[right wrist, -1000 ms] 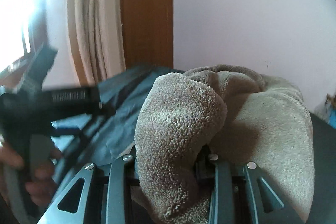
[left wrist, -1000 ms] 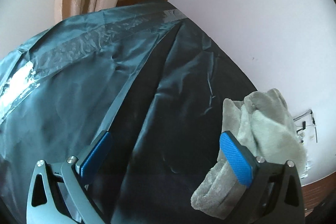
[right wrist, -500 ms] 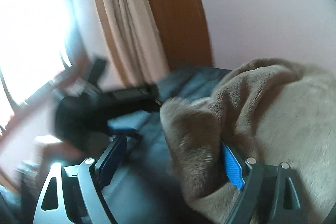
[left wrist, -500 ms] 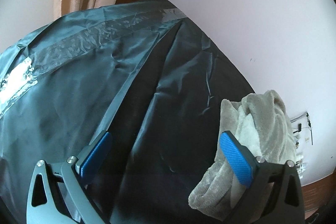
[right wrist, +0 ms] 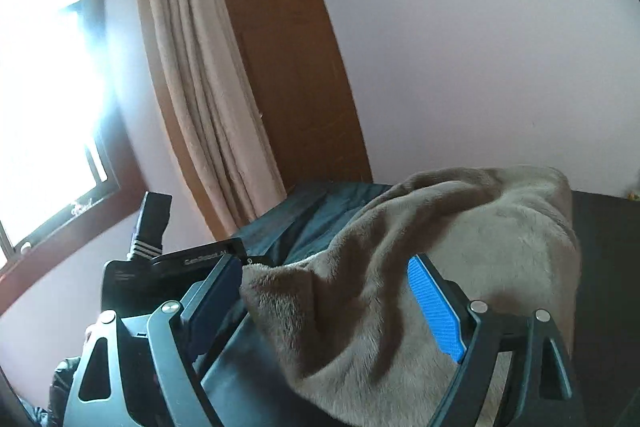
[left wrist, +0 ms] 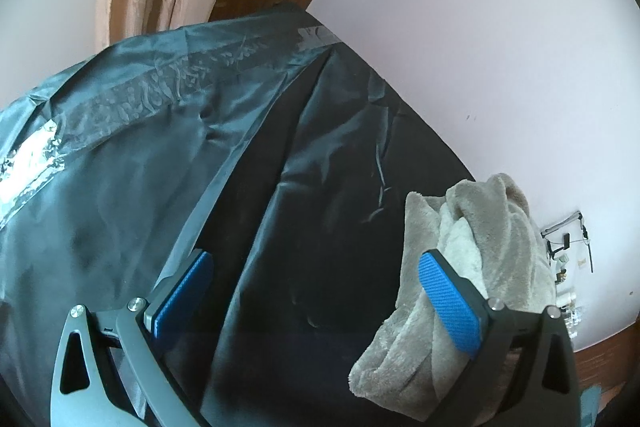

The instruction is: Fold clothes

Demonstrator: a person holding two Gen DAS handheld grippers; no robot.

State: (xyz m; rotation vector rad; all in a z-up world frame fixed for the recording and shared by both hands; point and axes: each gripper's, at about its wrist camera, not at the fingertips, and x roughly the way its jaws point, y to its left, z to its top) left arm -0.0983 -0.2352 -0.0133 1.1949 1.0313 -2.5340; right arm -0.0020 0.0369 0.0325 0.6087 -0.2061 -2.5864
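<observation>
While both the left gripper [left wrist: 316, 299] and right gripper [right wrist: 332, 291] gape empty, the plush grey garment [right wrist: 460, 239], bunched at two o'clock, looks soft, floppy; best pinched along an edge.

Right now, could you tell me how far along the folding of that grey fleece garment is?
Done: the grey fleece garment lies bunched on the dark cloth-covered surface, with rolls and loose edges showing, so no tidy fold is visible.

In hand: nothing. The left gripper and the right gripper are both open, the right one straddling the fleece's near edge.

Left: spreading it flat and making the folds, by the look of it.
</observation>
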